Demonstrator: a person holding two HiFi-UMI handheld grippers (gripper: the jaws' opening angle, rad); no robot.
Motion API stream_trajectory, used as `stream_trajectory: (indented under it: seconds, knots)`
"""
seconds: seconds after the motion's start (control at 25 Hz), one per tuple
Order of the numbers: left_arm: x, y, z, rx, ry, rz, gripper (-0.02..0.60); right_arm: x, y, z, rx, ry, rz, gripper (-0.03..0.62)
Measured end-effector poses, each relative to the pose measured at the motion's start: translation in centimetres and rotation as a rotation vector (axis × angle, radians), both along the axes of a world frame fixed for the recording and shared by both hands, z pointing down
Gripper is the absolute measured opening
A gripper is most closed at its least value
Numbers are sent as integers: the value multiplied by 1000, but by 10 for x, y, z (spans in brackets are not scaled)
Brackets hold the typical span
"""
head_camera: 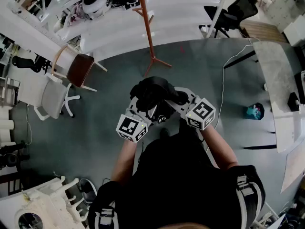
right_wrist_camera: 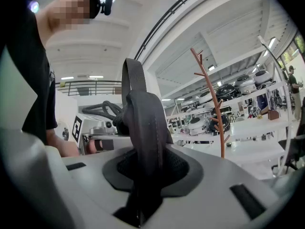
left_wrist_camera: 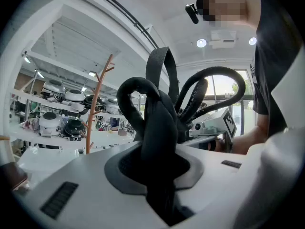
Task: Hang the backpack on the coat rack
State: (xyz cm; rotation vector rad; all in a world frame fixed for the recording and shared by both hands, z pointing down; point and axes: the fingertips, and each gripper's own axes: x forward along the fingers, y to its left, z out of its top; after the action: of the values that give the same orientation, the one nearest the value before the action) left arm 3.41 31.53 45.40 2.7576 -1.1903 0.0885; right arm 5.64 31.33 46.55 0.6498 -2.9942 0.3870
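Observation:
The black backpack [head_camera: 151, 92] hangs in front of me above the grey floor, held between both grippers. In the left gripper view, my left gripper [left_wrist_camera: 159, 175] is shut on a black backpack strap [left_wrist_camera: 159, 123] that rises from between the jaws and loops overhead. My right gripper [right_wrist_camera: 143, 175] is likewise shut on a broad black strap [right_wrist_camera: 143, 123]. The head view shows the left gripper [head_camera: 143, 108] and right gripper [head_camera: 180, 99] side by side under the bag. The orange-brown coat rack [head_camera: 148, 27] stands ahead of me, apart from the backpack; its branched top [right_wrist_camera: 213, 99] shows in the right gripper view.
A chair with a brown seat [head_camera: 80, 69] and a white office chair [head_camera: 52, 97] stand to the left. White benches with round helmet-like items [head_camera: 95, 4] run behind the rack. A black chair [head_camera: 236, 11], a floor cable [head_camera: 223, 80] and a long table [head_camera: 279, 80] lie right.

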Motion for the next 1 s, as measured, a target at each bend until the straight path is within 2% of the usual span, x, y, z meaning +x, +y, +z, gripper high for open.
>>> stream_trajectory:
  seconds: [0.4,1.0]
  knots:
    - [-42,49,17,-53,25,-44,94,-42,49,16,-18,15,-33,112]
    - [-43,45,7,-36,21,-59,91,-44,42,6,19,24,-15,110]
